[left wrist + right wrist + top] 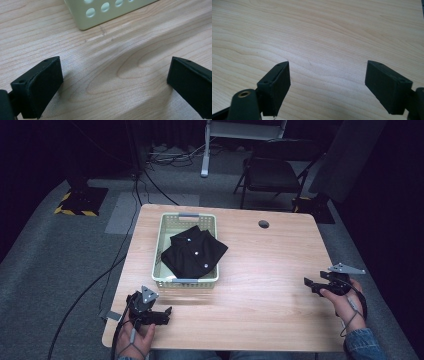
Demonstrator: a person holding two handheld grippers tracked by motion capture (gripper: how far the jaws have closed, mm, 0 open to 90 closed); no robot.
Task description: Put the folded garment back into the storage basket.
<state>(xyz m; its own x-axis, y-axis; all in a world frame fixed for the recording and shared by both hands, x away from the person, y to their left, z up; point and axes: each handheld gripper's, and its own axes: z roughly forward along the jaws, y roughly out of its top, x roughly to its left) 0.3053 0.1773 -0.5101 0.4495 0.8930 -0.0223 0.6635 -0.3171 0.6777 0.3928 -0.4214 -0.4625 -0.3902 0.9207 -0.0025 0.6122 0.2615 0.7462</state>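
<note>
A folded black shirt (194,251) with white buttons is seen lying in a pale basket (165,236) set on the far left part of the table (265,285); one corner of the shirt is draped over the basket's right rim. The left tongs (167,312) are held low over the table just in front of the basket, with the jaws spread wide and nothing between them; in the left gripper view (113,82) a perforated basket corner (100,15) is seen close ahead, beyond bare wood grain. The right tongs (308,283) are held near the right edge of the table, well apart from the basket, likewise spread wide and empty, and in the right gripper view (328,82) bare wood lies beneath them. Both tongs are judged to be kept open and parted to either side so that the shirt can be reached from two sides. The open table in front of the basket appears to be left free as a place where the shirt could be laid out. No contact with shirt or basket is made yet.
</note>
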